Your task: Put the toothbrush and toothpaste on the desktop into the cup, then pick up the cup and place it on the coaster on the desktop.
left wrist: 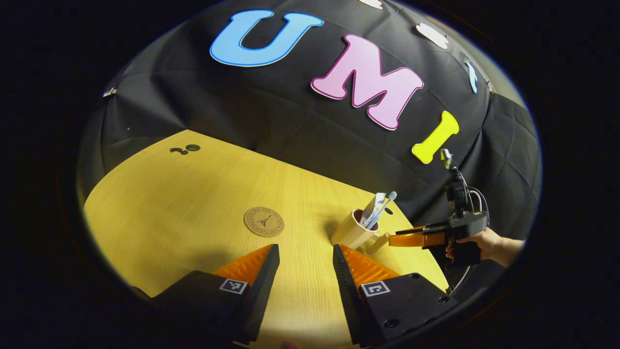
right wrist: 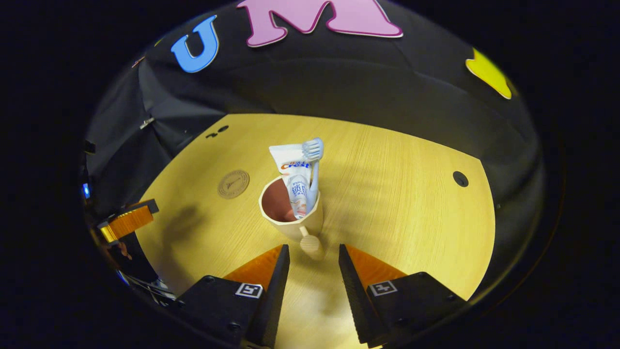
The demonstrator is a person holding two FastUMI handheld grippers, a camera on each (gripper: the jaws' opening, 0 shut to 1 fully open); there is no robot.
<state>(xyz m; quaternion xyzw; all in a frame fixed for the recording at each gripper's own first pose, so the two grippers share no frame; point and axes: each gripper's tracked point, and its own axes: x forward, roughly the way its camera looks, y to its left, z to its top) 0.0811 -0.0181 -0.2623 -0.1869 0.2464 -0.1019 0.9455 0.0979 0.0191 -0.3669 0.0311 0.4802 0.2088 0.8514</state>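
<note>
left gripper view: my left hand-held gripper (left wrist: 305, 271) hangs open over the bare desk (left wrist: 169, 203), holding nothing. the cup (left wrist: 352, 230) stands right of the coaster (left wrist: 264, 221), apart from it, with the toothbrush (left wrist: 385, 206) and toothpaste (left wrist: 374, 207) leaning inside. my right hand-held gripper (left wrist: 395, 239) reaches toward its handle.

right gripper view: my right hand-held gripper (right wrist: 314, 259) is open, the cup's (right wrist: 290, 213) handle (right wrist: 310, 242) just ahead between the fingers. i judge the cup light, rigid and smooth; the tall contents make it top-heavy, so i'd take the handle or wall low and keep it upright.
</note>
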